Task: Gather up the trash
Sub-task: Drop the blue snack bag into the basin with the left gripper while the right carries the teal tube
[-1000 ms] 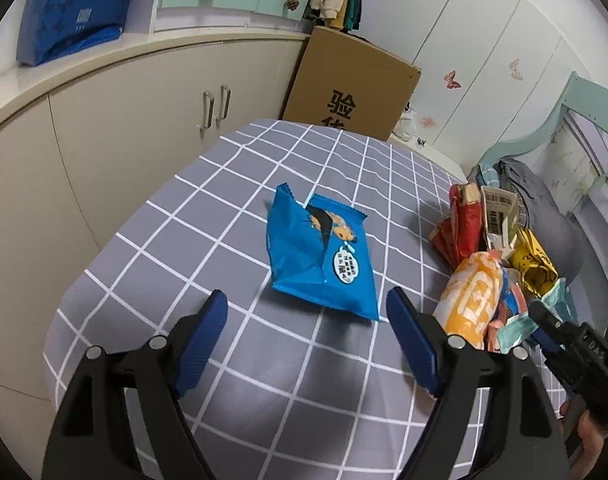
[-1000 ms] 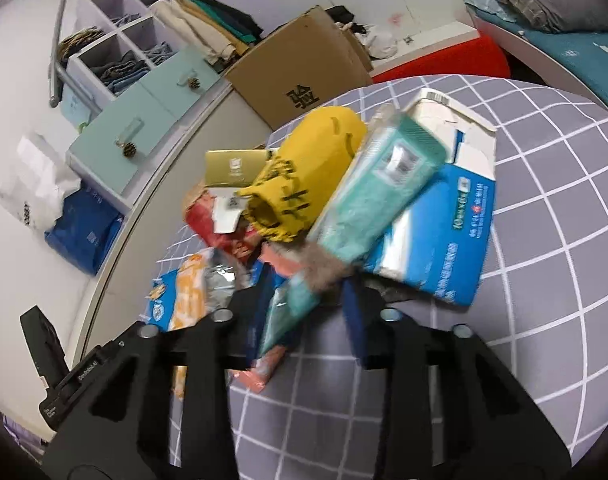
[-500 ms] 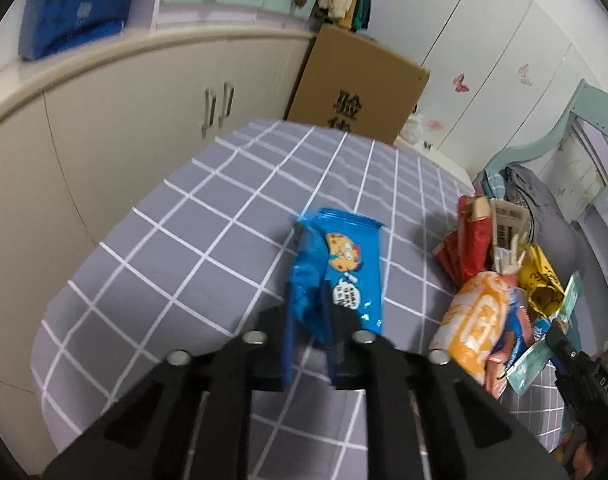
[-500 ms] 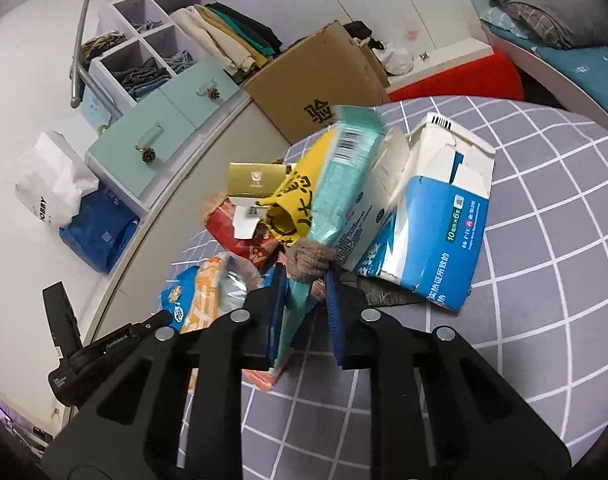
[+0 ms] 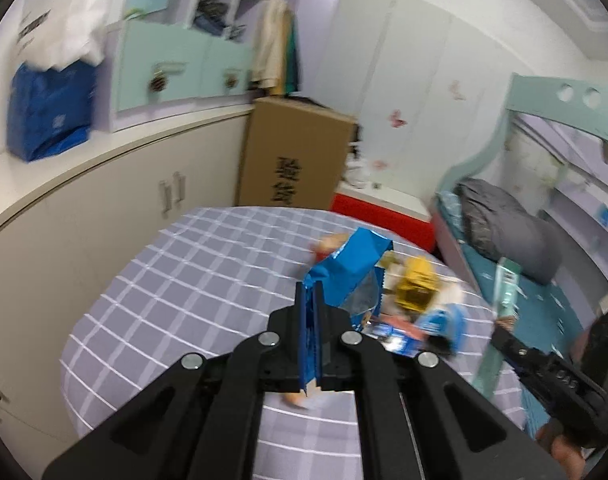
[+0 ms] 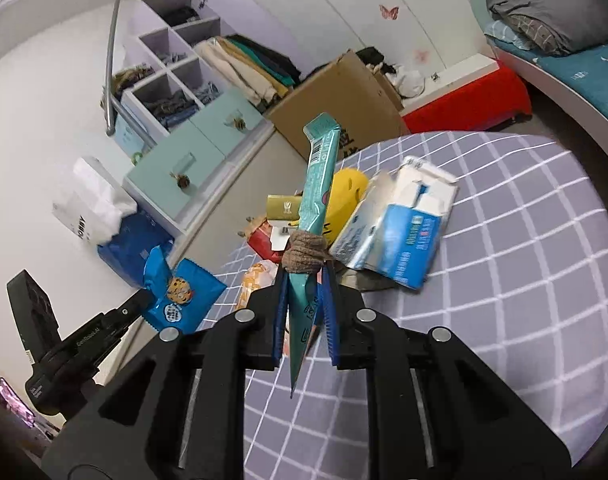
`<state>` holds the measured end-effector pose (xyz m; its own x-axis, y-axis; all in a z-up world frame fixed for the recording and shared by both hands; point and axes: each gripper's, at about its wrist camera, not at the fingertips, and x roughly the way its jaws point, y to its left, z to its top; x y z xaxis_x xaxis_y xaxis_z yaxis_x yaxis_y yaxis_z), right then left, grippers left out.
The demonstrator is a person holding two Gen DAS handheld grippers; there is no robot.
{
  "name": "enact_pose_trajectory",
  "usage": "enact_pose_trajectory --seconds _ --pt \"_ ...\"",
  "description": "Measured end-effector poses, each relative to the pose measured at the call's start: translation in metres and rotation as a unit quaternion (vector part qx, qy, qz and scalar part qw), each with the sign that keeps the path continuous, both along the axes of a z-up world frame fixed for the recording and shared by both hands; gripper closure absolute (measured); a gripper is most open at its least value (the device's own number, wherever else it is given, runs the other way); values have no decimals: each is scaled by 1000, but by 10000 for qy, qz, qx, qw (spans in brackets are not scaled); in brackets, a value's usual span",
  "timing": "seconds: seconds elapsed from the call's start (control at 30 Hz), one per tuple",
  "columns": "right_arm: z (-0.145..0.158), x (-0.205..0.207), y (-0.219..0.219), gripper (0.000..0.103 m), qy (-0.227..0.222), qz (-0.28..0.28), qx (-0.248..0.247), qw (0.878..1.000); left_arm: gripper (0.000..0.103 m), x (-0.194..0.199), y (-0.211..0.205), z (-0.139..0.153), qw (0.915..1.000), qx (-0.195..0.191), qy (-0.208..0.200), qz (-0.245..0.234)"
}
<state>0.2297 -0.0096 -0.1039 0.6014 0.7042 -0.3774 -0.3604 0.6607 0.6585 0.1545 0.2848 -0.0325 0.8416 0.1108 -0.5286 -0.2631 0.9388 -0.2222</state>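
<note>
A: Status on trash pickup?

B: Both hands loaded. Left gripper [image 5: 312,300] is clamped flat on the blue cookie wrapper [image 5: 350,276]; jaws closed right down on the foil, wrapper clear of the table [image 5: 175,280] and sticking up toward 1 o'clock from the tips.

A: Right side?

B: Right gripper [image 6: 304,300] is pinched on the teal stick packet [image 6: 318,184]. It stands near upright between the jaws, top end at 12 o'clock, tail hanging below the pads. A brown knitted band [image 6: 306,254] is wrapped round it just above the fingertips. Jaws not fully together; the packet fills the gap.

A: So two pieces lifted. What's left?

B: Most of it, I'd say. The pile is on the checked cloth ahead of the right gripper: blue-white tissue pack [image 6: 400,224] at 1 o'clock, yellow bag [image 6: 346,196] at 12, gold box [image 6: 283,206] and red wrapper [image 6: 263,240] at 11, orange packet [image 6: 255,280] close in at 10.

A: Bin?

B: None in either view. Only container showing is a cardboard box [image 6: 344,112] beyond the table's far edge, at 12. Can't tell if that's the drop point.

A: Done fraction?

B: Early. Two items in hand, none deposited that I can see.
</note>
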Motion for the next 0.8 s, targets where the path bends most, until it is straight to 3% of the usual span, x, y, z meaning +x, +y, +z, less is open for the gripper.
enact_pose_trajectory --seconds 0.17,0.4,0.6,0.8 --pt "2 -23 -54 87 -93 -344 122 9993 100 2 -74 14 9975 132 -159 -673" --pt "-14 -57 -146 87 -76 -1029 322 9941 100 22 -204 6 9818 265 29 -1879" --pt "-47 -88 -229 87 118 -1775 239 9838 100 38 -311 -29 9590 385 399 -2780" --pt "-104 -108 -300 87 665 -2504 -24 9658 100 57 -403 -96 9329 584 1097 -3379"
